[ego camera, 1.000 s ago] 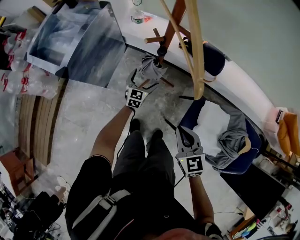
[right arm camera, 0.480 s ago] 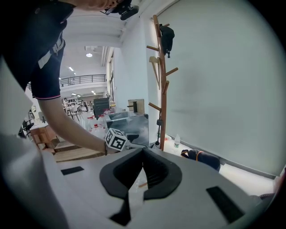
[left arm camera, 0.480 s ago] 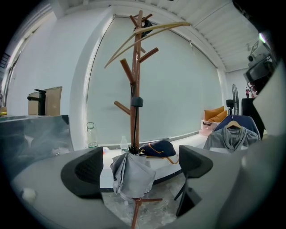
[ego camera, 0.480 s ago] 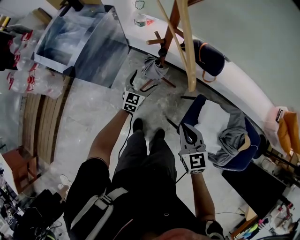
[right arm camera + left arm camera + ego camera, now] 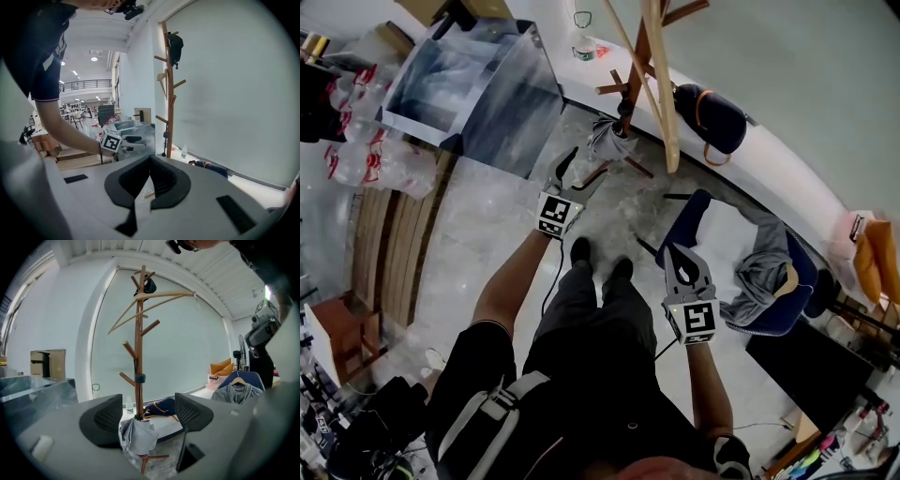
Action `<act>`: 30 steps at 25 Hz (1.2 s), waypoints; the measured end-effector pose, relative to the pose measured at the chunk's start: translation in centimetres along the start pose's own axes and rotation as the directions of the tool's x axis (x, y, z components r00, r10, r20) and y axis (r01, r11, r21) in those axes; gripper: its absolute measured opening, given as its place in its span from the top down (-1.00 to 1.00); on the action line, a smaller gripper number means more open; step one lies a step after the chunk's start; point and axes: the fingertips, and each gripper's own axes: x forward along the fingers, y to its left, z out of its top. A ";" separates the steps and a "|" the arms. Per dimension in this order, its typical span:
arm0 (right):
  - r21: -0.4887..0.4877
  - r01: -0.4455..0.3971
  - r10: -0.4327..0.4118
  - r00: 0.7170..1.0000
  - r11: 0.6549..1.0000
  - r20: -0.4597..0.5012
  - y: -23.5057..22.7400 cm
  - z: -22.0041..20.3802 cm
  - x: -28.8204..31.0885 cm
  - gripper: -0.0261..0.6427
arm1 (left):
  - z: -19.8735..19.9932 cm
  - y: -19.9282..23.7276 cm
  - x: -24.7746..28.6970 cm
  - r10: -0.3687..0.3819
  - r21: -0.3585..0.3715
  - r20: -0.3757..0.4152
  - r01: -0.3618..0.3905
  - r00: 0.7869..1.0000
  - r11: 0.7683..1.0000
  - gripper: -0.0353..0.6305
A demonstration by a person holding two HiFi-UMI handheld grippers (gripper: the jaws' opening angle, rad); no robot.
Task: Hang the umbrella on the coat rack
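**STATUS SHEET: UMBRELLA AT RACK, BOTH CLAWS FREE**

**1. Left claw.** My left claw [image 5: 577,174] sits in the upper centre of the head view. It points toward the base of the coat rack [image 5: 638,58]. In the left gripper view [image 5: 146,416] its two dark pads stand apart and are closing. No pad presses on anything. The umbrella shows in the gap between them, but it lies farther off, and the head view confirms clear space between the claw and the cloth.

**2. Right claw.** My right claw [image 5: 682,260] sits lower, right of centre in the head view. In the right gripper view [image 5: 150,160] its pad tips meet. It is clenched on nothing.

**3. Umbrella.** The folded grey umbrella [image 5: 607,139] hangs against the rack pole in the upper centre of the head view. In the left gripper view the umbrella [image 5: 136,437] appears at bottom centre. Its canopy points down, just above the rack's feet. Its dark handle lies against the pole beside a lower peg.

**4. Coat rack.** The coat rack [image 5: 139,333] stands upright in front of a pale wall. A wooden hanger [image 5: 154,301] rests near its top. The rack [image 5: 168,93] also shows in the upper centre of the right gripper view.

**5. Surroundings.** A water bottle [image 5: 130,405] stands on the ledge behind the rack.
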 end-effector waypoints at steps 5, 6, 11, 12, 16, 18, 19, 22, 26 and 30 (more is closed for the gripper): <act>0.005 0.001 -0.001 1.000 1.000 -0.009 0.3 0.5 -1.0 0.91 | 1.9 -0.2 -2.0 0.006 0.013 0.016 -0.006 1.000 1.000 -0.02; 0.005 0.002 -0.002 1.000 1.000 -0.007 0.3 0.6 -1.2 0.91 | 2.4 -0.3 -2.3 0.009 0.016 0.024 -0.010 1.000 1.000 0.01; -0.003 0.005 -0.005 1.000 1.000 0.015 0.1 2.0 -2.1 0.91 | 4.8 -0.6 -3.8 0.025 0.008 0.062 -0.026 0.998 1.000 0.29; 0.000 0.005 -0.005 1.000 1.000 0.010 0.1 2.1 -2.3 0.91 | 5.2 -0.7 -4.2 0.027 0.007 0.065 -0.028 0.997 1.000 0.34; -0.002 0.007 -0.007 1.000 1.000 0.020 -0.2 3.4 -2.9 0.91 | 7.4 -1.2 -5.4 0.031 0.011 0.084 -0.032 0.996 0.999 0.49; -0.013 0.008 -0.007 0.999 1.000 0.052 -0.3 4.3 -3.1 0.91 | 8.5 -1.4 -6.1 0.035 0.011 0.097 -0.037 0.995 0.999 0.58; -0.014 0.009 -0.008 0.998 1.000 0.061 -0.3 4.7 -3.2 0.91 | 9.0 -1.5 -6.5 0.036 0.011 0.101 -0.038 0.994 0.999 0.63; -0.009 0.009 -0.009 0.998 1.000 0.066 -0.2 5.3 -3.7 0.91 | 10.4 -1.8 -7.6 0.038 0.014 0.108 -0.039 0.993 0.999 0.76; 0.006 0.017 -0.017 0.998 1.000 0.063 -0.3 6.0 -4.2 0.91 | 11.8 -2.3 -9.0 0.042 0.016 0.109 -0.044 0.993 0.999 0.89; -0.003 0.036 -0.035 0.995 0.999 0.098 -0.6 7.5 -4.8 0.91 | 14.1 -2.6 -10.5 0.053 0.024 0.131 -0.057 0.990 0.998 0.89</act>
